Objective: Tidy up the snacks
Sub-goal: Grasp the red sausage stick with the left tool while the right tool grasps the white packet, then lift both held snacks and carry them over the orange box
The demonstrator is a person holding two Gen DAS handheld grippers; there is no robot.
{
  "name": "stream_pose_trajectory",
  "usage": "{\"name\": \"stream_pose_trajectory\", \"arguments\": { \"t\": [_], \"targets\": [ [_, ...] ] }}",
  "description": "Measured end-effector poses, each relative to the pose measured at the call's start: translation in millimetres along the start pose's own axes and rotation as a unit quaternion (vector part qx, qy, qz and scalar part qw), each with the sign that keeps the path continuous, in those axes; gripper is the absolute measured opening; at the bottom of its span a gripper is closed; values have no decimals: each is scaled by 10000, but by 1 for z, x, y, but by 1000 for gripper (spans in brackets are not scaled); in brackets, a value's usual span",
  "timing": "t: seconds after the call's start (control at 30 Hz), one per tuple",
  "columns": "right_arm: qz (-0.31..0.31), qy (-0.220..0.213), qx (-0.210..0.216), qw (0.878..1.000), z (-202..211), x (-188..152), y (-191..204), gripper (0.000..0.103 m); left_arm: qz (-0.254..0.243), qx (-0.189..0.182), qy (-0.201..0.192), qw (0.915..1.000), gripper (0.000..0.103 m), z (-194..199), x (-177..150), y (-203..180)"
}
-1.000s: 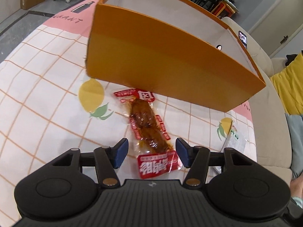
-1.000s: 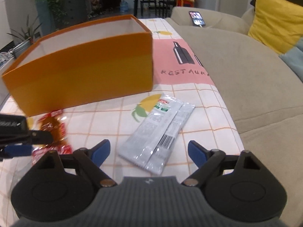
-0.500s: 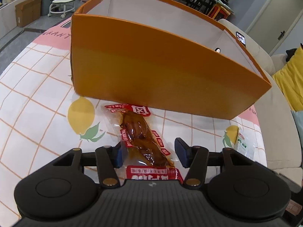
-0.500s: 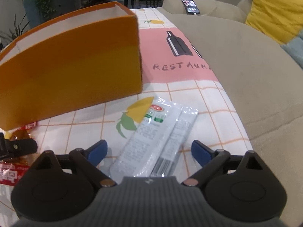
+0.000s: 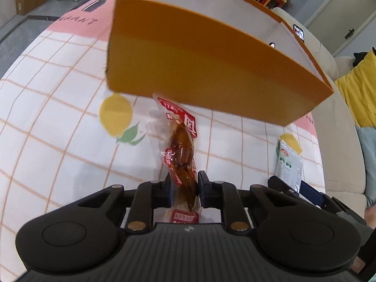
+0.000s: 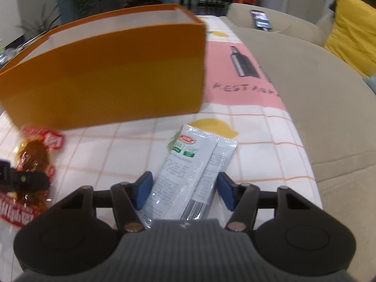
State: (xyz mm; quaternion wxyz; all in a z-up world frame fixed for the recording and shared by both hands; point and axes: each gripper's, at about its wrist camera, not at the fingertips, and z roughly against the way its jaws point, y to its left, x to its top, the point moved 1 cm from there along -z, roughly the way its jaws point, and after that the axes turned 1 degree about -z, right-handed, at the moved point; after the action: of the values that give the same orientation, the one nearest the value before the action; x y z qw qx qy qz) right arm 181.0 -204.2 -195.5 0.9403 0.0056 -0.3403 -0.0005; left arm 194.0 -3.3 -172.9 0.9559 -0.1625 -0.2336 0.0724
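Note:
My left gripper is shut on a red snack packet with brown meat inside, and the packet is lifted and tilted toward the orange box. The packet also shows at the left of the right wrist view. My right gripper is open around a silver-white snack pouch that lies flat on the tablecloth, its blue pads on either side and apart from it. The pouch also shows in the left wrist view. The orange box stands open-topped just beyond both snacks.
The checked tablecloth with lemon prints and a pink band covers the table. A beige sofa borders the right edge, with a phone and a yellow cushion on it.
My left gripper has closed on the red packet and raised it off the cloth. My right gripper has moved forward over the silver pouch and its fingers have narrowed around it.

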Motion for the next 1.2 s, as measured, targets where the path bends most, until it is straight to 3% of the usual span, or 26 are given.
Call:
{"name": "stream_pose_trajectory", "arguments": {
  "t": [0.3, 0.53, 0.97, 1.2],
  "targets": [
    [353, 183, 327, 9987, 25, -23, 21, 54, -151, 36, -13, 9999, 20, 21, -18, 6],
    [291, 247, 449, 9983, 46, -36, 25, 51, -312, 11, -155, 9994, 20, 42, -26, 1],
    [405, -344, 513, 9973, 105, -34, 25, 50, -659, -11, -643, 9958, 20, 93, -33, -16],
    [466, -796, 660, 9935, 143, -16, 26, 50, -802, 33, -964, 9921, 20, 122, -19, -22]
  ]
}}
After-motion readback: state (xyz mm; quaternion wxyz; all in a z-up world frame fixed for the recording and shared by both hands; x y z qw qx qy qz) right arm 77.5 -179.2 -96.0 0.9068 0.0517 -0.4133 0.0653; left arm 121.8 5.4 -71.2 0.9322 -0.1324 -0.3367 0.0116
